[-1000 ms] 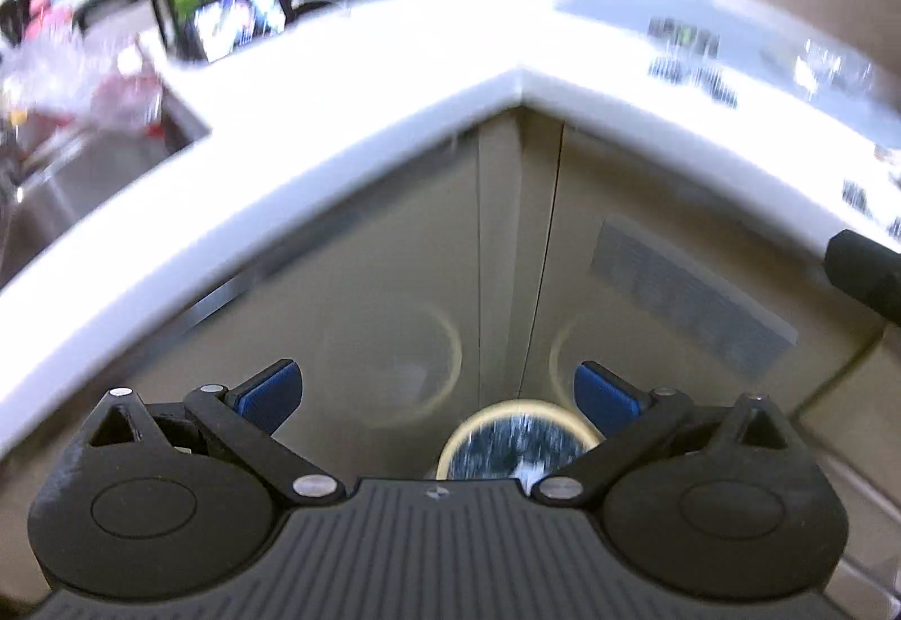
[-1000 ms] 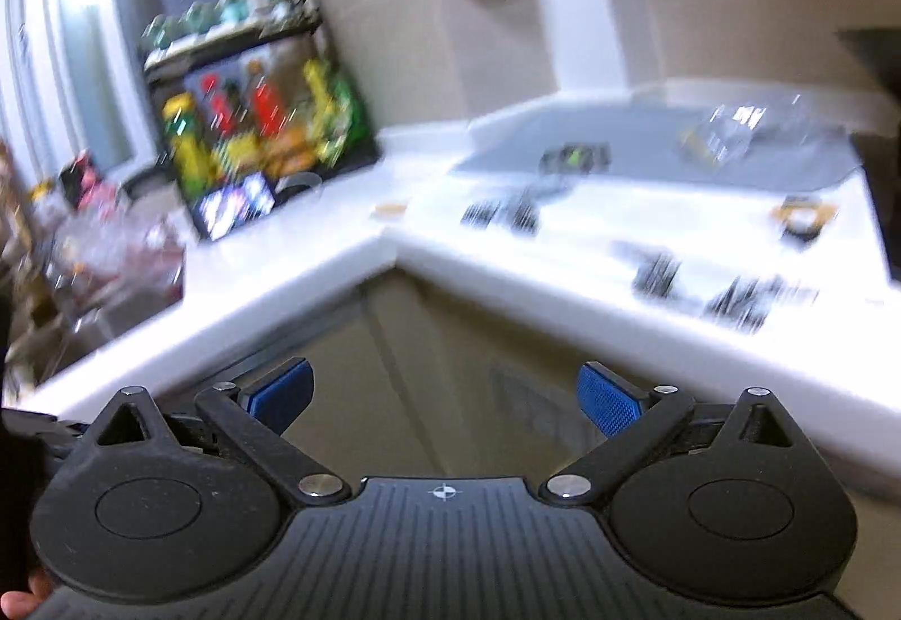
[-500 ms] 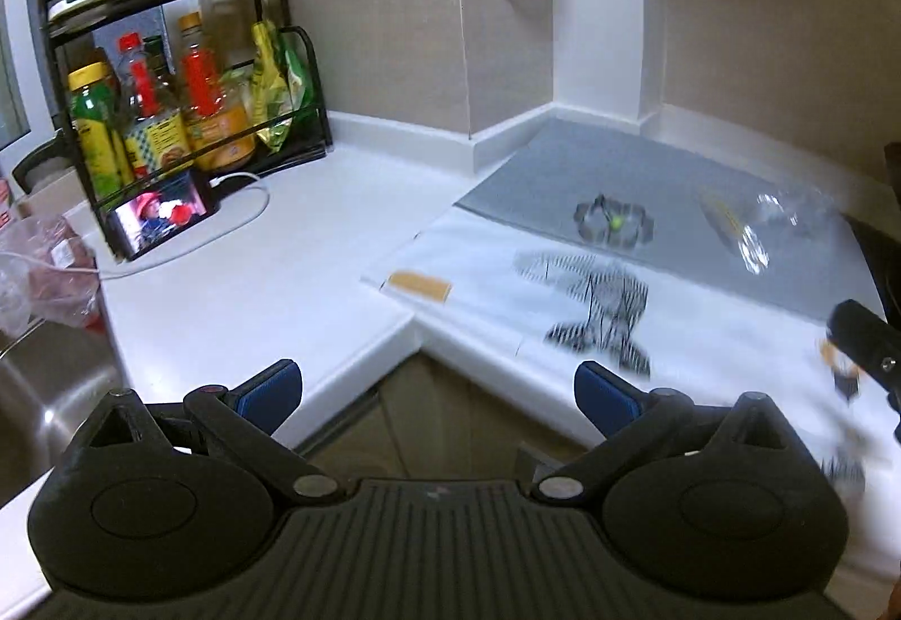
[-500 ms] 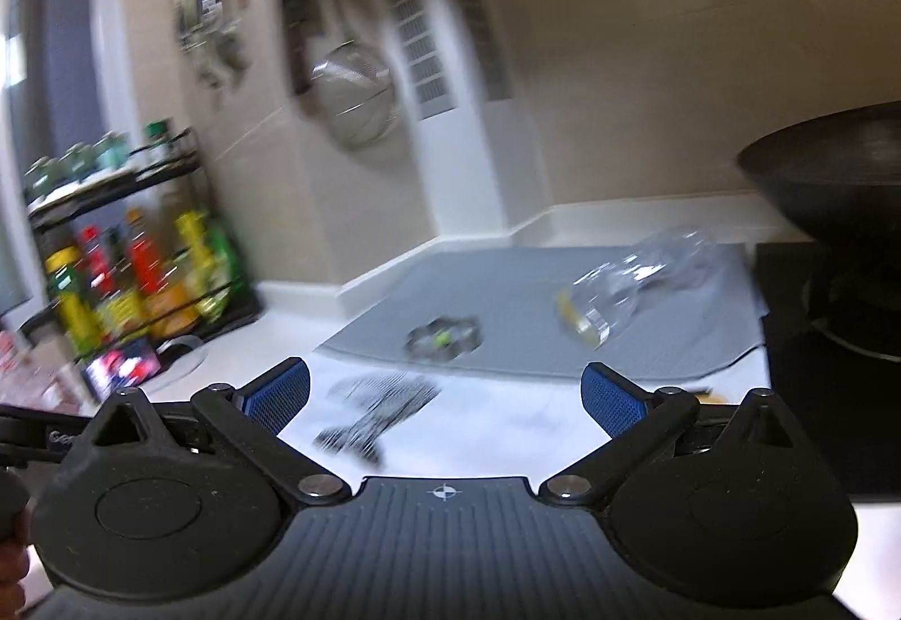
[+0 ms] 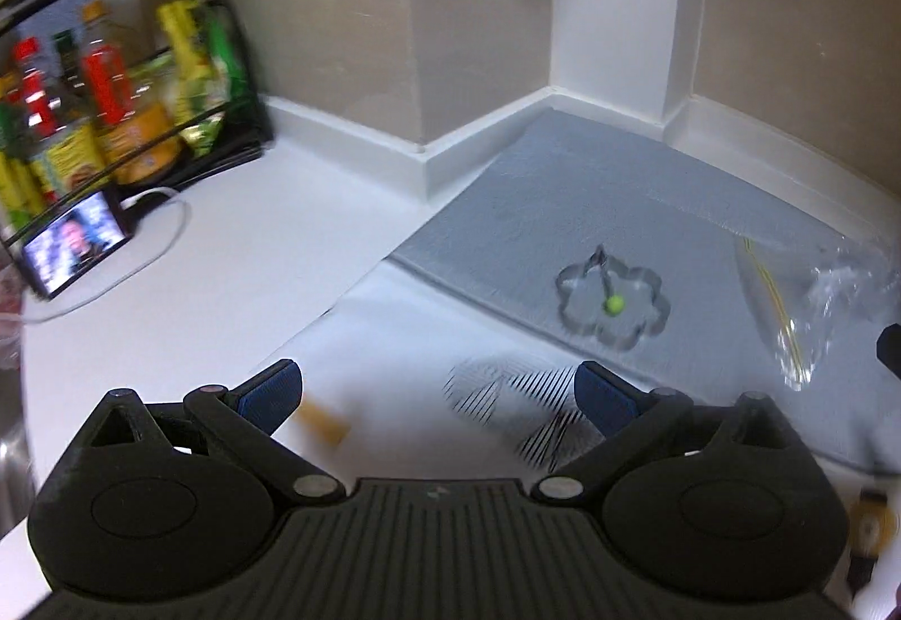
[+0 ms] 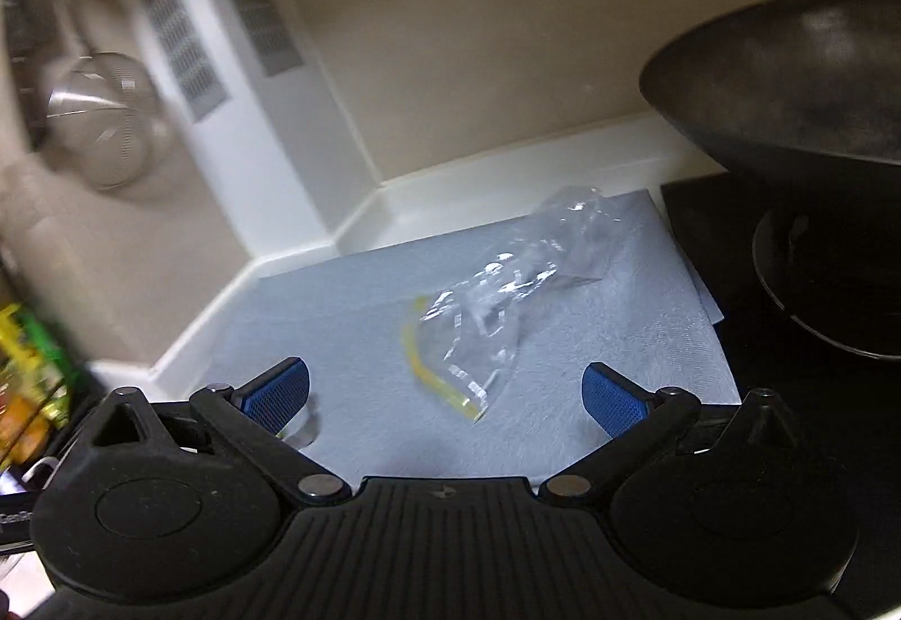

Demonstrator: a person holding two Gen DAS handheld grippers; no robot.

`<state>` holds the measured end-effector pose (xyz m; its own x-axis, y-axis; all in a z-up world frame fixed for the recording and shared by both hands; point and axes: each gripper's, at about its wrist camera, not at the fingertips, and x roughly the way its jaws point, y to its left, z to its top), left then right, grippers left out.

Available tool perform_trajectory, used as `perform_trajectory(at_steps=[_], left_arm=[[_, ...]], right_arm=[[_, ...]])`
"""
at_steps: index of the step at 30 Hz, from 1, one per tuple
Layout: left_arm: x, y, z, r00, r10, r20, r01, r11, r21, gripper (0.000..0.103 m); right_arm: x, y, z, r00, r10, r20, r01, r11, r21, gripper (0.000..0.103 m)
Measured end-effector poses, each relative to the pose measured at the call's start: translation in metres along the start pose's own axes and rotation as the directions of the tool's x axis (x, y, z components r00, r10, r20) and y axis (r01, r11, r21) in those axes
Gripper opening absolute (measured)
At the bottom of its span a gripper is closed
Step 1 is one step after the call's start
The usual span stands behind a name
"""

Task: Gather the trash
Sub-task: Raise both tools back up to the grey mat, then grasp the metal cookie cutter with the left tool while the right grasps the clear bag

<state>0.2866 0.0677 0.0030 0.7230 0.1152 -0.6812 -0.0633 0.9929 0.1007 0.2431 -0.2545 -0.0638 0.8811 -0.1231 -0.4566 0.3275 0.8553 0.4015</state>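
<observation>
- No label on my feeds is sharp enough to read.
- My left gripper (image 5: 436,389) is spread wide, empty, over a striped wrapper (image 5: 507,403).
- My right gripper (image 6: 445,397) is equally wide, empty; the clear plastic bag (image 6: 507,293) lies at 12 o'clock on the grey mat (image 6: 360,338).
- Only the right view shows the wok (image 6: 788,74).

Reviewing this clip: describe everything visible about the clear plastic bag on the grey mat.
The clear plastic bag is a crumpled, transparent zip-type pouch with a yellow strip along its mouth. It looks empty and lies on its side on the grey mat, mouth toward the camera. Nothing grips it: the right gripper is open, short of it.
</observation>
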Motion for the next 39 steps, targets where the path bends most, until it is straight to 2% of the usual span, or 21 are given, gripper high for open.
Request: perform_trajectory(at_steps=[4, 7, 10, 15, 17, 19, 22, 24, 25, 26, 27, 28, 29, 30, 34, 39], left_arm=[[0.038, -0.008, 0.023, 0.999, -0.022, -0.038, 0.022, 1.0, -0.009, 0.103], [0.064, -0.019, 0.034, 0.997, -0.046, -0.058, 0.045, 0.999, -0.008, 0.103], [0.09, -0.031, 0.042, 0.997, -0.02, -0.071, 0.022, 1.0, 0.019, 0.103], [0.133, -0.042, 0.049, 0.993, -0.025, -0.119, 0.028, 0.999, 0.023, 0.103], [0.146, -0.041, 0.049, 0.988, -0.064, -0.143, 0.065, 0.998, 0.001, 0.103], [0.157, -0.041, 0.049, 0.98, -0.095, -0.176, 0.095, 0.995, -0.007, 0.103], [0.163, -0.042, 0.048, 0.983, -0.084, -0.162, 0.086, 0.996, 0.003, 0.102], [0.162, -0.043, 0.05, 0.983, -0.095, -0.154, 0.098, 0.995, 0.008, 0.093], [0.159, -0.044, 0.051, 0.985, -0.097, -0.141, 0.1, 0.995, 0.015, 0.077], [0.156, -0.045, 0.052, 0.986, -0.097, -0.133, 0.102, 0.994, 0.026, 0.058], [0.153, -0.046, 0.053, 0.986, -0.104, -0.13, 0.11, 0.993, 0.039, 0.047], [0.151, -0.047, 0.054, 0.985, -0.113, -0.132, 0.121, 0.991, 0.051, 0.023], [0.151, -0.048, 0.054, 0.983, -0.118, -0.139, 0.127, 0.99, 0.061, 0.004], [0.151, -0.049, 0.055, 0.983, -0.115, -0.144, 0.125, 0.99, 0.063, 0.005], [0.145, -0.042, 0.059, 0.981, -0.136, -0.139, 0.14, 0.99, 0.025, 0.004], [0.118, -0.02, 0.061, 0.979, -0.183, -0.089, 0.18, 0.983, -0.036, 0.004]], right_arm=[[0.035, 0.0, 0.005, 0.999, -0.053, 0.011, 0.053, 0.999, 0.002, 0.103], [0.065, -0.004, 0.009, 0.996, -0.088, -0.015, 0.089, 0.996, 0.028, 0.103], [0.093, -0.009, 0.013, 0.993, -0.117, -0.032, 0.119, 0.991, 0.062, 0.103], [0.127, -0.018, 0.013, 0.992, -0.123, -0.035, 0.127, 0.986, 0.108, 0.103], [0.136, -0.022, 0.009, 0.992, -0.126, -0.024, 0.128, 0.985, 0.119, 0.103], [0.14, -0.019, 0.005, 0.991, -0.133, 0.011, 0.131, 0.988, 0.083, 0.103], [0.145, -0.015, 0.005, 0.991, -0.131, 0.008, 0.131, 0.991, 0.039, 0.103], [0.147, -0.015, 0.005, 0.992, -0.125, 0.01, 0.124, 0.991, 0.041, 0.102], [0.146, -0.016, 0.005, 0.992, -0.123, 0.014, 0.123, 0.991, 0.045, 0.098], [0.144, -0.017, 0.004, 0.992, -0.123, 0.02, 0.122, 0.991, 0.048, 0.079], [0.143, -0.017, 0.004, 0.992, -0.127, 0.017, 0.126, 0.991, 0.045, 0.049], [0.143, -0.018, 0.005, 0.992, -0.127, 0.003, 0.127, 0.991, 0.037, 0.043], [0.143, -0.018, 0.005, 0.992, -0.129, -0.001, 0.129, 0.991, 0.038, 0.037], [0.142, -0.019, 0.005, 0.992, -0.125, 0.001, 0.125, 0.991, 0.043, 0.029], [0.131, -0.016, 0.006, 0.993, -0.111, 0.044, 0.11, 0.994, 0.025, 0.021], [0.113, -0.006, 0.009, 0.991, -0.033, 0.132, 0.035, 0.999, -0.008, 0.019]])
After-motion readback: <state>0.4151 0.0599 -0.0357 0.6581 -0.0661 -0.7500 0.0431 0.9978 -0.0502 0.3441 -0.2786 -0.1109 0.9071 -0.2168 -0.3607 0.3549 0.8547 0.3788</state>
